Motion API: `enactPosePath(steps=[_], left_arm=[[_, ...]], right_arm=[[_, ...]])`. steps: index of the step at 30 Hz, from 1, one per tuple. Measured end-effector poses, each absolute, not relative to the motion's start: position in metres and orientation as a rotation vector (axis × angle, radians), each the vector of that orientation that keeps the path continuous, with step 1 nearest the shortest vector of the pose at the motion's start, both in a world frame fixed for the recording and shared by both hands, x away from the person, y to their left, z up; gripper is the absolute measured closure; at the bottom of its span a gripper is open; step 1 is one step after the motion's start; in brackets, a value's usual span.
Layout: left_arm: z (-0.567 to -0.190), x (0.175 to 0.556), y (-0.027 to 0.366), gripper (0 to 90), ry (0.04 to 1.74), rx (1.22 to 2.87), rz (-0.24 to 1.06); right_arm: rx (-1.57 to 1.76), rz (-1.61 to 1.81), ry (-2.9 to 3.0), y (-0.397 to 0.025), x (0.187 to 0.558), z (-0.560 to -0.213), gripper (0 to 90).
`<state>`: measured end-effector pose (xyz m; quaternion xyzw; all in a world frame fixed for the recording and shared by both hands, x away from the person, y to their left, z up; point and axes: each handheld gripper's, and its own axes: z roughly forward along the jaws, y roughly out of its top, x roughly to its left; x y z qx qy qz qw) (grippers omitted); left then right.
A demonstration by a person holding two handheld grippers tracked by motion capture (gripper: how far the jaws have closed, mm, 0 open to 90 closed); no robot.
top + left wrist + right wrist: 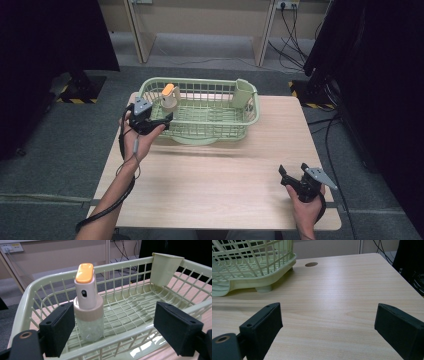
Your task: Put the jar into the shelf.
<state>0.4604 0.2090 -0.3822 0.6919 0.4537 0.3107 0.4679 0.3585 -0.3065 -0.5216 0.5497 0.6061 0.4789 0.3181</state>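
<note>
Pale wood-grain laminate covers the one table (220, 170), which stands on grey carpet with dark curtains at both sides and cables trailing down the back wall.

One basket (250, 117) sits at the far side of the table: light green plastic, rectangular with rounded corners, its walls and floor an open grid of thin bars, raised on short feet. One small solid cup (165, 268) of the same green plastic hangs inside its far right corner.

One spray bottle (88, 305) stands upright inside the basket near its left end, with a clear glass body, a beige collar, a white head and a flat orange top.

Two grippers are held, one in each hand. The left gripper (113, 325) is at the basket's near left rim with its jaws spread wide; the bottle stands just beside the left jaw, between the two, and nothing is gripped. The basket's near rim crosses in front of the bottle's base.

The right gripper (328, 326) hovers over bare table near the right front corner, well apart from the basket, its jaws released and empty. One round hole (311, 264) shows in the tabletop beyond it.
</note>
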Motion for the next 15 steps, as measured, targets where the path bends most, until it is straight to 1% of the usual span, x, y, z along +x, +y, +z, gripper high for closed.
enactPosePath(steps=[15], left_arm=[[-0.395, 0.443, 0.218, 16.3, 1.088, 1.662, 0.771]], right_arm=[[1.444, 1.258, 1.594, -0.306, 0.358, -0.522, 7.8]])
